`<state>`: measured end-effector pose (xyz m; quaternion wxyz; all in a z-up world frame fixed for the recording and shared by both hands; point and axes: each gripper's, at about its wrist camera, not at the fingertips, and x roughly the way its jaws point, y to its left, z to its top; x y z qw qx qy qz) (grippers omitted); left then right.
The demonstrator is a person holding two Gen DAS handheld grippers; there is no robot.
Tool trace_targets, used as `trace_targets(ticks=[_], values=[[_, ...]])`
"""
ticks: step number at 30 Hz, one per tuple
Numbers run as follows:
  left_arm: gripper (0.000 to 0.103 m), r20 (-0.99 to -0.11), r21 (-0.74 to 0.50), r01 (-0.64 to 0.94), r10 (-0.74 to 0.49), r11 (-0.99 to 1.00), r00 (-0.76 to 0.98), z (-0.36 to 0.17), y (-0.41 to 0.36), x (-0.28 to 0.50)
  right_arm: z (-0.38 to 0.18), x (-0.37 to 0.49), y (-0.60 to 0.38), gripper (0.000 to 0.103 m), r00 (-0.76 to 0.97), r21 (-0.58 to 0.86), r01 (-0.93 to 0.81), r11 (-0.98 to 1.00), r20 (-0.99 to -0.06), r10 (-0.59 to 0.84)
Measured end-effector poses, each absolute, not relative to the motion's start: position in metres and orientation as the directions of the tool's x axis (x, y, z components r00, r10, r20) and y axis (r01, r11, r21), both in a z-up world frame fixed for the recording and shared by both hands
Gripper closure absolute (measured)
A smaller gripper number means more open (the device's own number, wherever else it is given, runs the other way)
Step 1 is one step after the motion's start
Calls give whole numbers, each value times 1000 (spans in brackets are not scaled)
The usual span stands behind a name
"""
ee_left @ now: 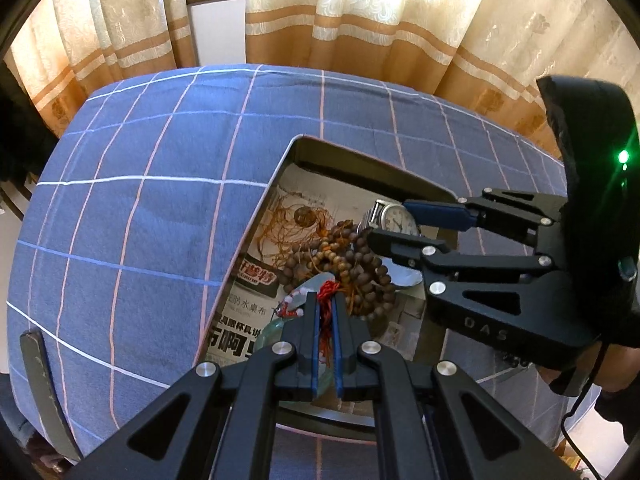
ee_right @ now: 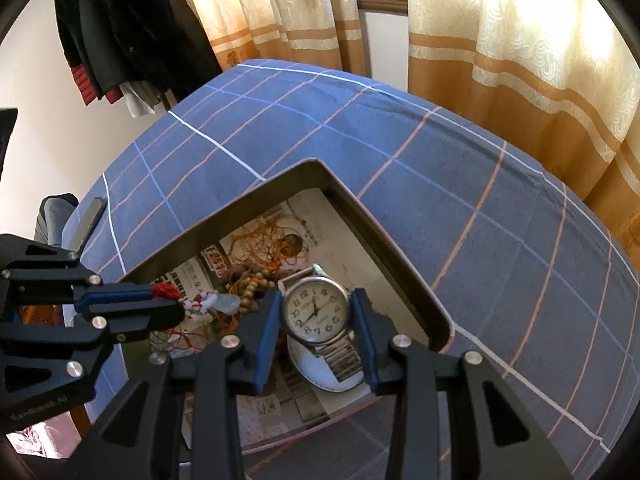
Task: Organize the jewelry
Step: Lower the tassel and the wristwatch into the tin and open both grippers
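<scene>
A dark metal box (ee_left: 280, 184) lined with newspaper sits on the blue checked cloth; it also shows in the right wrist view (ee_right: 240, 204). Inside lie brown wooden beads (ee_left: 352, 264), an orange cord pendant (ee_left: 304, 216), a jade pendant on red cord (ee_right: 224, 304) and a silver wristwatch (ee_right: 316, 312). My left gripper (ee_left: 326, 300) is shut on the red cord (ee_left: 326, 320) of the jade pendant. My right gripper (ee_right: 316, 312) is open, one finger on each side of the watch face, apart from it; it also shows in the left wrist view (ee_left: 390, 220).
A white dish (ee_right: 320, 372) lies under the watch strap. A dark flat bar (ee_left: 40, 380) lies at the cloth's left edge. Curtains (ee_left: 360, 20) hang behind the table. Dark clothes (ee_right: 120, 32) hang at the far left.
</scene>
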<state>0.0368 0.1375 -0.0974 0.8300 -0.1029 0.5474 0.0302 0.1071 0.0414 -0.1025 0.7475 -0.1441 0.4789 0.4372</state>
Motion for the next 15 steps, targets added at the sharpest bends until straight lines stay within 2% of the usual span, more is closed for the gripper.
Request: trace_targets(ticks=[15], values=[[99, -927, -129, -144, -68, 981, 368, -111, 127, 27, -107, 106, 43, 64, 156, 205, -790, 579, -844, 512]])
